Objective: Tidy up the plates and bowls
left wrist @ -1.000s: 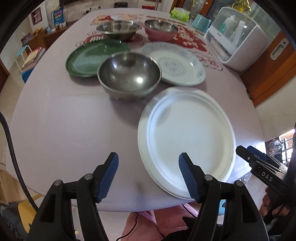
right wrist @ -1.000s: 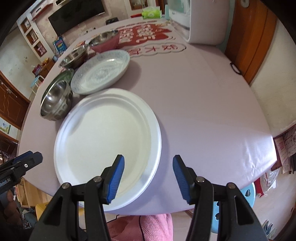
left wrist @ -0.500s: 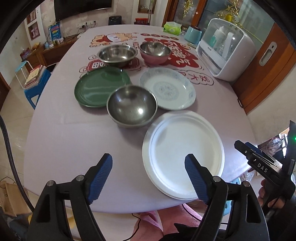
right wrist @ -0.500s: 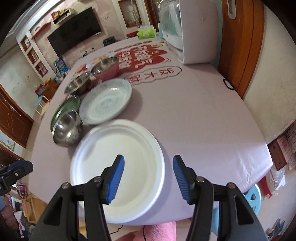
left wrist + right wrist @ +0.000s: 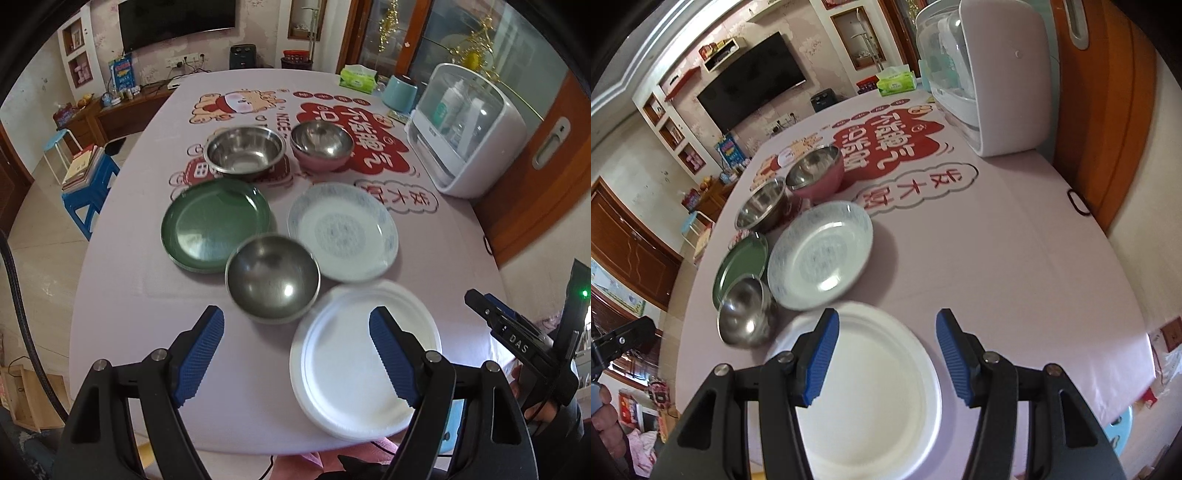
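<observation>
A large white plate lies at the near edge of the table. Behind it stand a steel bowl, a green plate and a blue-patterned plate. Farther back are a wide steel bowl and a pink bowl with a steel lining. My left gripper hangs open above the near table edge, holding nothing. My right gripper is open over the white plate, clear of it.
A white cabinet-like appliance stands at the table's right side, with a teal cup and a green tissue pack beyond. The pink tablecloth is bare to the right of the plates. A blue stool stands left of the table.
Both grippers have risen and drawn back from the dishes, so more of the table shows. The left jaws stand wider than a second ago. No dish has moved.
</observation>
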Motion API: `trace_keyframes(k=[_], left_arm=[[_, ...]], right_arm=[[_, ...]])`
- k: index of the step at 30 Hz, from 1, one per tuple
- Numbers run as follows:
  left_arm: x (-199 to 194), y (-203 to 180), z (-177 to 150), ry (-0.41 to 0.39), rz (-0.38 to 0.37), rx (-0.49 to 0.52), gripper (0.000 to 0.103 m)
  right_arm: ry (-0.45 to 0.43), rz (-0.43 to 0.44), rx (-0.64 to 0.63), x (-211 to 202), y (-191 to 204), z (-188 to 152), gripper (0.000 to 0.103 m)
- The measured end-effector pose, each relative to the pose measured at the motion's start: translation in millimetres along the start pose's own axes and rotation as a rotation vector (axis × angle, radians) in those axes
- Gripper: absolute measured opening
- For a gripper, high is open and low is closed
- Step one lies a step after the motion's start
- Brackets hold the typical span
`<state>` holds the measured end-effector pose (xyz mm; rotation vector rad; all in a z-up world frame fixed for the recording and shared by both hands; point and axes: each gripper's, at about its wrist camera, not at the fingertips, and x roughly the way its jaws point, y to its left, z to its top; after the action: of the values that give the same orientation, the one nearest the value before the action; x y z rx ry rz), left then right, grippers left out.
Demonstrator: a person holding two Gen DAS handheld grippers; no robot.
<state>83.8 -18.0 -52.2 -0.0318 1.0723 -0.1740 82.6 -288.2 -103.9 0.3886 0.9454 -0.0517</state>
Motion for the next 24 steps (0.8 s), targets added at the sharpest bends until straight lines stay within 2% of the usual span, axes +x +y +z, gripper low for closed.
trace_keyframes(k=[12, 24], left_arm=[[43.5, -15.2, 65.8, 0.044, 0.033, -0.076, 0.08], [77.0, -24.2, 87.9, 0.074, 0.033, -0.12, 0.08]], right_arm=[[0.069, 0.142, 0.01, 45.6, -17.4, 51.0, 0.055], [0.131, 0.244, -0.023, 69.2, -19.0, 58.7, 0.055]])
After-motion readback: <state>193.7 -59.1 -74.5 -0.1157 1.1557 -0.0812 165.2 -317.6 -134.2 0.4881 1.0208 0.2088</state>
